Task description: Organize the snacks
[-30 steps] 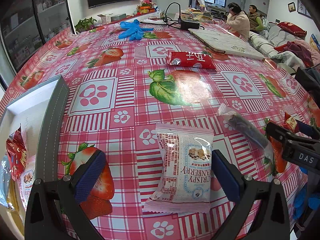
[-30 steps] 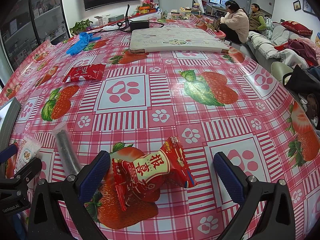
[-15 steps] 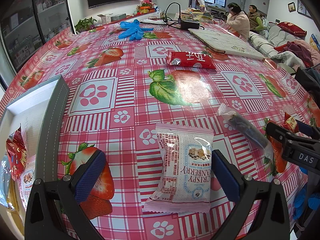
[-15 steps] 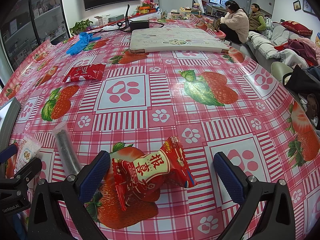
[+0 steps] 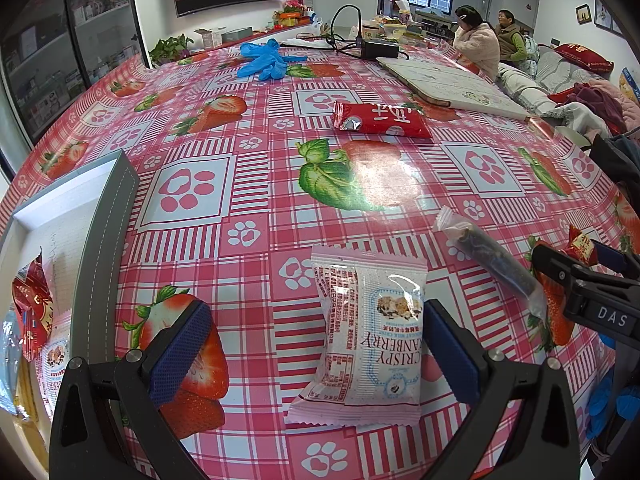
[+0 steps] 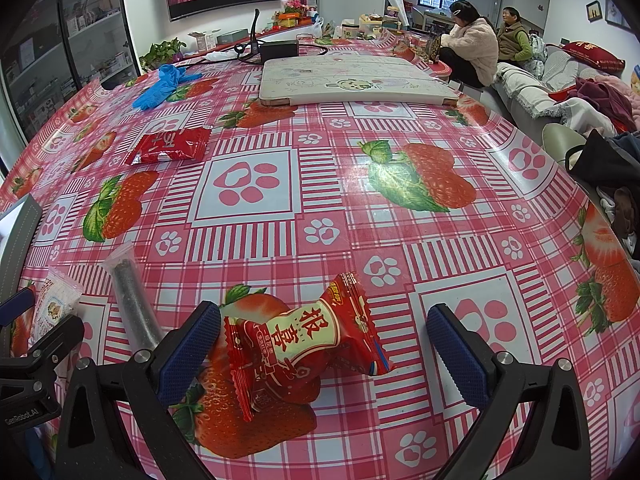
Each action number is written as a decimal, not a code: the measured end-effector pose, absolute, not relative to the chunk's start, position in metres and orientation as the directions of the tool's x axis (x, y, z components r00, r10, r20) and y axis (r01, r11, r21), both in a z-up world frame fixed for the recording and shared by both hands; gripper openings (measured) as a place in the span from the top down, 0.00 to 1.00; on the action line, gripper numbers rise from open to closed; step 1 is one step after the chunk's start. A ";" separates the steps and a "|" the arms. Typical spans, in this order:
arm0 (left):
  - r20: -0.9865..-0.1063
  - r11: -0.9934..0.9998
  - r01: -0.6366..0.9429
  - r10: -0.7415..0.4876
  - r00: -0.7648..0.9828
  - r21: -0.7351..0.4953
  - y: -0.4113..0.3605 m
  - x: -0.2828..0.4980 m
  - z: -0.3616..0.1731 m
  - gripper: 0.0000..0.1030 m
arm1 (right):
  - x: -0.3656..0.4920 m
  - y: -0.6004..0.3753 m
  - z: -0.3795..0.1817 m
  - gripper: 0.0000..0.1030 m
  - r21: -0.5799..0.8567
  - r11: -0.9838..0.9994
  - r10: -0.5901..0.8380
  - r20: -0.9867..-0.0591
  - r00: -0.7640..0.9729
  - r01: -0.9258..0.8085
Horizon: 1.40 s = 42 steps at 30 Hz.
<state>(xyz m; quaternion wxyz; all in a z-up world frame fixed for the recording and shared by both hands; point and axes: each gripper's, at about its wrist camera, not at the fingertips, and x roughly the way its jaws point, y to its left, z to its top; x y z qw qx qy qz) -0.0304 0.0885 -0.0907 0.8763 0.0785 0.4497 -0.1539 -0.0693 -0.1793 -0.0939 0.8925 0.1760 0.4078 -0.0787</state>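
My left gripper (image 5: pixel 312 344) is spread wide, holding nothing. The pink-white cranberry crisp packet (image 5: pixel 366 340) lies flat on the table (image 5: pixel 260 200) between its fingers, nearer the right pad and apparently just short of contact. My right gripper (image 6: pixel 320 354) is likewise released; the red candy packet (image 6: pixel 304 350) lies between its fingers, close against the left pad. A clear tube packet (image 5: pixel 490 264) lies between the two grippers. The grey tray (image 5: pixel 102 248) sits at far left, already holding snacks. Compared with one second ago, nothing has shifted: grippers and packets hold identical positions
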 end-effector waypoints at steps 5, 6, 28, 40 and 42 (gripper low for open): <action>-0.812 0.940 0.340 -0.199 0.548 -0.001 0.089 -0.030 -0.091 0.00 | -0.069 -0.179 -0.094 0.00 0.250 0.926 0.003 -0.756 0.655 0.284; -0.812 0.940 0.340 -0.199 0.548 -0.001 0.089 -0.030 -0.091 0.00 | -0.069 -0.179 -0.094 0.00 0.250 0.926 0.003 -0.756 0.655 0.284; -0.812 0.940 0.340 -0.199 0.548 -0.001 0.089 -0.030 -0.091 0.00 | -0.069 -0.179 -0.094 0.00 0.250 0.926 0.003 -0.755 0.655 0.284; -0.813 0.940 0.342 -0.199 0.547 0.000 0.088 -0.030 -0.091 0.00 | -0.069 -0.179 -0.094 0.00 0.250 0.927 0.007 -0.757 0.653 0.280; -0.823 0.936 0.352 -0.197 0.533 0.004 0.088 -0.033 -0.089 0.00 | -0.068 -0.179 -0.093 0.00 0.249 0.929 0.014 -0.763 0.646 0.274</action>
